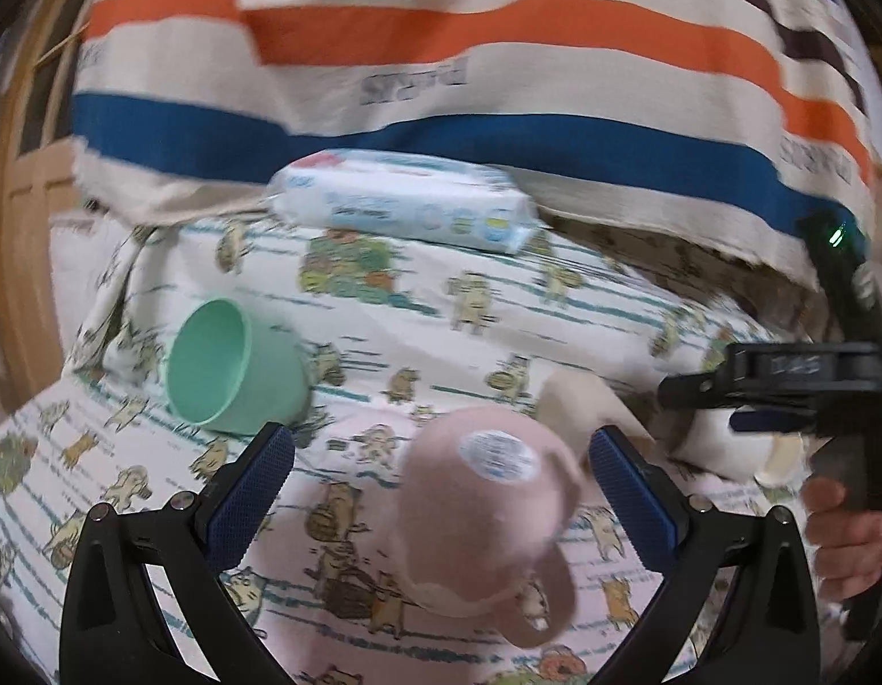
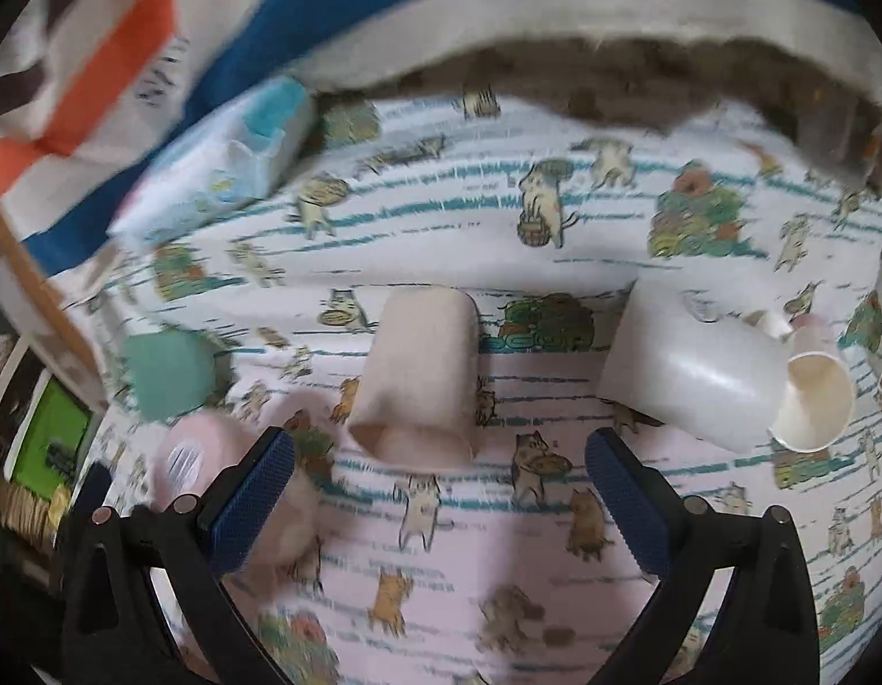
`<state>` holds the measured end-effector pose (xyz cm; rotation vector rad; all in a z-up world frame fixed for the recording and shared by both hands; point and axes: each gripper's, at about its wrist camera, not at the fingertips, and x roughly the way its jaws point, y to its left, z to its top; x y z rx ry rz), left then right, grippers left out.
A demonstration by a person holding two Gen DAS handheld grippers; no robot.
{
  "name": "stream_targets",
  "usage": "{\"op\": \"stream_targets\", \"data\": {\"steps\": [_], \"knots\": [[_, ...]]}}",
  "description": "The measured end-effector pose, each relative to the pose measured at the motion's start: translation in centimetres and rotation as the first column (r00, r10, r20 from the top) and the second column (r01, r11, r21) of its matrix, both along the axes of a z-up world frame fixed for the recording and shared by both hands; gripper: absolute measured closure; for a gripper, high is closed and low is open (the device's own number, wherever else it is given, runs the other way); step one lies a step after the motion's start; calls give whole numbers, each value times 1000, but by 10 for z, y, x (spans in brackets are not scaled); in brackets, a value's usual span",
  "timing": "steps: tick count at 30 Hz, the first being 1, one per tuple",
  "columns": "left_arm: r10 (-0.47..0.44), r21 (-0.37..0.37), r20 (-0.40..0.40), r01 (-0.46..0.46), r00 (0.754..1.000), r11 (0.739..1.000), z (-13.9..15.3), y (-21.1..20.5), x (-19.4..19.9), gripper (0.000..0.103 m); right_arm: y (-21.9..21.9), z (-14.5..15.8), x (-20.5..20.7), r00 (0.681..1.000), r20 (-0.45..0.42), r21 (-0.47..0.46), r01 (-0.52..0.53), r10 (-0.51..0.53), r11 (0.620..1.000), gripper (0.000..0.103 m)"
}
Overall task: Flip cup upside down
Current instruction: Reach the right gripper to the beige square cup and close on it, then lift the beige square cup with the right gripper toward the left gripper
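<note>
A: From the left wrist, where is the pink cup (image 1: 486, 514)?

B: Between the spread jaws of the left gripper (image 1: 441, 491), untouched, tilted, labelled base facing the camera, handle toward the lens. The green cup (image 1: 235, 368) lies on its side, well left.

A: And the right wrist?

B: The right gripper (image 2: 441, 491) gapes, holding nothing. The beige cup (image 2: 418, 377) lies ahead, long axis along the fingers. The white cup (image 2: 697, 368) lies further right. The cat-print cloth (image 2: 498, 559) looks soft, and the surroundings are crowded.
</note>
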<state>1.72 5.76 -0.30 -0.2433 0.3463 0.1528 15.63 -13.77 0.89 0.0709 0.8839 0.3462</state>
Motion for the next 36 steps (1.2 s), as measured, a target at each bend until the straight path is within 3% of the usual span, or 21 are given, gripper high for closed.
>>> {"op": "stream_targets", "data": {"steps": [2, 8, 14, 16, 18, 20, 27, 31, 36], "knots": [[22, -11, -7, -22, 1000, 1000, -2, 5, 1, 0, 14, -9, 25, 997, -81, -22, 7, -9, 1000, 6], [41, -24, -15, -41, 999, 999, -3, 10, 2, 0, 51, -29, 73, 975, -218, -156, 11, -45, 988, 7], [57, -81, -44, -60, 997, 995, -7, 20, 5, 0, 75, -51, 82, 960, -277, -211, -17, -43, 977, 13], [70, -69, -51, -73, 996, 995, -8, 19, 6, 0, 78, -55, 83, 957, -284, -238, -10, -60, 971, 18], [75, -38, -66, -77, 995, 996, -10, 15, 8, 0, 81, -57, 82, 955, -283, -278, 8, -90, 961, 29], [57, -42, -58, -59, 997, 997, -9, 14, 7, 0, 84, -60, 79, 960, -267, -286, 4, -84, 958, 32], [38, -47, -48, -40, 998, 998, -6, 14, 6, 0, 67, -55, 64, 964, -260, -223, -7, -52, 975, 33], [23, -46, -47, -25, 999, 999, -5, 11, 4, 0, 39, -36, 35, 970, -244, -170, -34, -8, 985, 33], [0, -7, -26, 0, 1000, 1000, -2, 2, 0, 0, 18, -30, 6, 977, -213, -184, -64, 24, 981, 33]]}}
